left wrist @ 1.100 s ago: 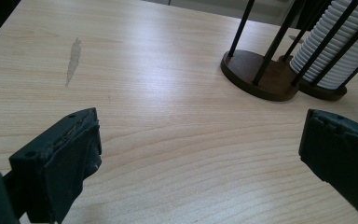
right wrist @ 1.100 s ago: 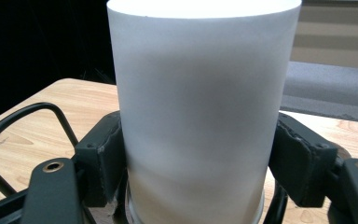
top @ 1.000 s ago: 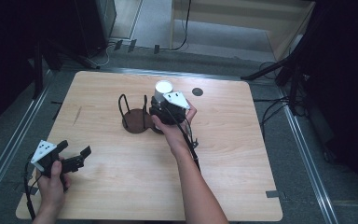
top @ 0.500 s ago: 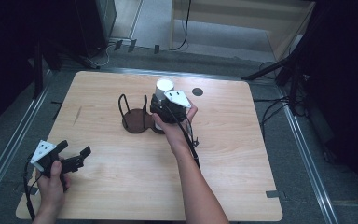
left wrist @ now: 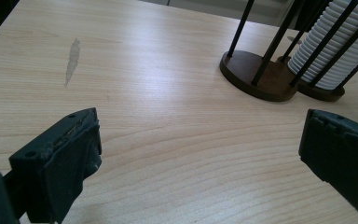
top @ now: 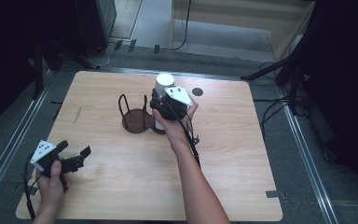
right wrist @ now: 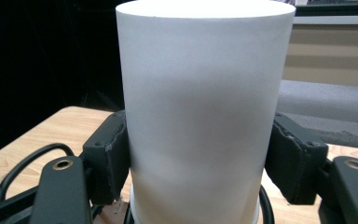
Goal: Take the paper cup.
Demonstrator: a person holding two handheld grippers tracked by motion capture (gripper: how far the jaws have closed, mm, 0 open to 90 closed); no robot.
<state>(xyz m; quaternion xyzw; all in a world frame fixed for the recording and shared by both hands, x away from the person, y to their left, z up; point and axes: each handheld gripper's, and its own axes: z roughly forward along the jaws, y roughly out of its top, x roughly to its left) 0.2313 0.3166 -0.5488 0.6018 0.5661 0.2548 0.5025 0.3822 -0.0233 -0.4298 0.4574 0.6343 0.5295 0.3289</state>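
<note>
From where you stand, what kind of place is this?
Probably a lab or recording workspace, not a home: a bare wooden table edged by metal rails, loose cables on grey floor, and handheld grippers working at a cup stack.

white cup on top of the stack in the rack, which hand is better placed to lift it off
Right. The right gripper has just been closing its jaws, which now press both sides of the white cup above the rack. The left gripper sits open at the table's near left corner, apart from it.
</note>
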